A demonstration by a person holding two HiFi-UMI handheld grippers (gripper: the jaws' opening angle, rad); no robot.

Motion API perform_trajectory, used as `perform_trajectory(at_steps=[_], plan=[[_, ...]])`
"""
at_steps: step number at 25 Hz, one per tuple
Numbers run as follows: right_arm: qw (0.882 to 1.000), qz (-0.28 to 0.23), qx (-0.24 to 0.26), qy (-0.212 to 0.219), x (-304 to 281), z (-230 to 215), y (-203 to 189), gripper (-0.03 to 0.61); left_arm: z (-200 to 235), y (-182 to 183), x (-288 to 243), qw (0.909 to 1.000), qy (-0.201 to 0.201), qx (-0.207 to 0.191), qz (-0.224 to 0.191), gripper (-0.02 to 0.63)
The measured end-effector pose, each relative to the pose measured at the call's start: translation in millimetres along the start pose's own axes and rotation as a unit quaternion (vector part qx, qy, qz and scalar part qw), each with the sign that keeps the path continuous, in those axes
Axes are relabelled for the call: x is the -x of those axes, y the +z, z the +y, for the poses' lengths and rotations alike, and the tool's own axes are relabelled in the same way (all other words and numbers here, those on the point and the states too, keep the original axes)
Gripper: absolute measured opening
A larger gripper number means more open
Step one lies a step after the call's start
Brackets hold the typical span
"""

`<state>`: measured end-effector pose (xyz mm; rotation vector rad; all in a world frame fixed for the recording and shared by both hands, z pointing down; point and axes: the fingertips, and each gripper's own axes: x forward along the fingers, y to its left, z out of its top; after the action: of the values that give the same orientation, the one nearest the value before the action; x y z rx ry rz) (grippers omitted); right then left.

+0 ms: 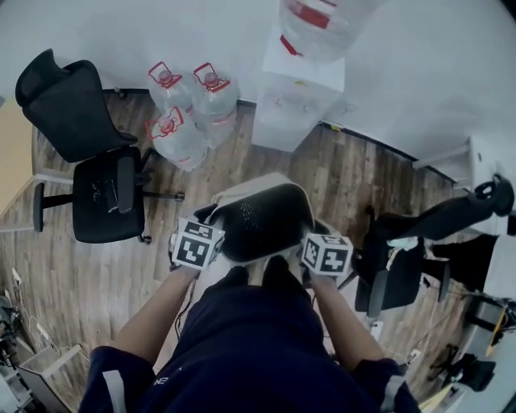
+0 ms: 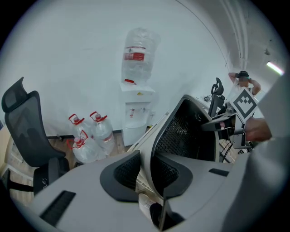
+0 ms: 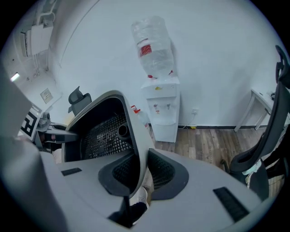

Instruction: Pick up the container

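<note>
Black chairs [image 1: 105,193] flank container [image 1: 262,219], water bottles [image 1: 184,133] ahead.

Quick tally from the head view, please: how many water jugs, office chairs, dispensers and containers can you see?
water jugs: 4
office chairs: 2
water dispenser: 1
container: 1
Total: 8
</note>
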<state>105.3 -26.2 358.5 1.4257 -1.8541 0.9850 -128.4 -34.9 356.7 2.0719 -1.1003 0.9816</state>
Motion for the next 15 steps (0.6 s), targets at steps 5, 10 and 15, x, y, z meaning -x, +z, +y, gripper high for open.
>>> perform_trajectory(at_steps=[5,10,15], plan=[[1.0,-0.021,-0.003,0.0,15.7,1.3,19.8,0.067,-1.3,25.5,13.8,0.9995,-0.002,-0.003,-0.033,0.086],[0.999,-0.033,-0.015,0.001,21.3,-0.5,28.5,0.066,-1.5,42.4,21.0,0.9988,0.004,-0.011,-0.048,0.086],[0.999,-0.033,-0.015,0.001,19.1,-4.1,30.9,0.066,-2.6,45.3,18.6,0.9989,0.003,-0.009,-0.046,0.086]])
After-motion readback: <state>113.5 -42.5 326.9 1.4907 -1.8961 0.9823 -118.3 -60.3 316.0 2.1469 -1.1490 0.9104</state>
